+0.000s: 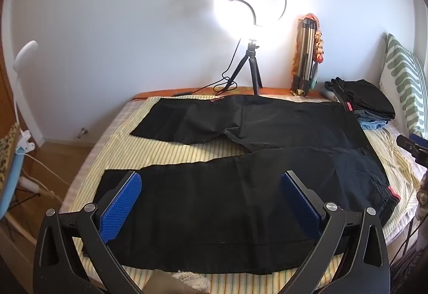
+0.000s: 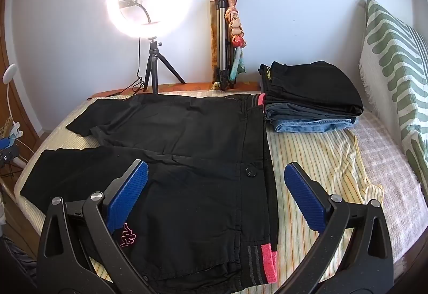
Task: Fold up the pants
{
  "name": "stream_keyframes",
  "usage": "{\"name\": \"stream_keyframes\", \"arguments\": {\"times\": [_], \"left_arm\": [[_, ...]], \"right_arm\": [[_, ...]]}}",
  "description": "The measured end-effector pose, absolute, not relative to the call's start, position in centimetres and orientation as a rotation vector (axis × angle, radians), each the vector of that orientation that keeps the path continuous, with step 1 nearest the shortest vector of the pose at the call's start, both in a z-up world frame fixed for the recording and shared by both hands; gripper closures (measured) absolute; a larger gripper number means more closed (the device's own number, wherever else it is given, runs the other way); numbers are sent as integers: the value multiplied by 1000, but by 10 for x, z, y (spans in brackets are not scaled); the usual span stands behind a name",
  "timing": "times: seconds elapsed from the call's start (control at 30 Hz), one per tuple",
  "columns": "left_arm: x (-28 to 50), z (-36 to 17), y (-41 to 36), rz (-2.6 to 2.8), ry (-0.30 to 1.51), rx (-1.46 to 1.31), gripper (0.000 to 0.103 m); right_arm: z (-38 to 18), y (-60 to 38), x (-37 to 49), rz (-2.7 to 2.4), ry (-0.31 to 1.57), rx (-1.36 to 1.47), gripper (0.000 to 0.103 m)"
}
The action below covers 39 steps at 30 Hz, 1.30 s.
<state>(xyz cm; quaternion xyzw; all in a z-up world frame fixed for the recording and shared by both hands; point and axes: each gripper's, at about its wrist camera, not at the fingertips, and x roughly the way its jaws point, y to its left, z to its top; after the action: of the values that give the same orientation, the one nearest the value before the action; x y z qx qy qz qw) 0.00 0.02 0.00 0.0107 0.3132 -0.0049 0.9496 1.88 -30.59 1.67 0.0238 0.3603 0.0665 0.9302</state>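
Black pants (image 1: 240, 133) lie spread flat on the striped bed sheet (image 1: 160, 152), legs apart and running left, waistband with a pink tab at the right. My left gripper (image 1: 211, 180) hovers open above the near leg, blue pads wide apart and nothing between them. In the right wrist view the same pants (image 2: 187, 139) show their waist, button and pink logo. My right gripper (image 2: 215, 171) stands open over the waistband, its left pad above the hip and its right pad above the sheet (image 2: 321, 160).
A stack of folded clothes (image 2: 313, 96) sits at the far right of the bed beside a green-patterned pillow (image 2: 396, 66). A lit ring light on a small tripod (image 2: 152, 72) and a folded tripod (image 2: 223, 45) stand against the wall. Floor and cables lie left.
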Motion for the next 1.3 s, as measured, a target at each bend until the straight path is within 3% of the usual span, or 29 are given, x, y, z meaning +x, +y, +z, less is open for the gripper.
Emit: {"name": "stream_keyframes", "arguments": {"times": [1.3], "left_arm": [[0,-3,0,-3,633,3,0]], "right_arm": [[22,-307,20,132,731,52,0]]}}
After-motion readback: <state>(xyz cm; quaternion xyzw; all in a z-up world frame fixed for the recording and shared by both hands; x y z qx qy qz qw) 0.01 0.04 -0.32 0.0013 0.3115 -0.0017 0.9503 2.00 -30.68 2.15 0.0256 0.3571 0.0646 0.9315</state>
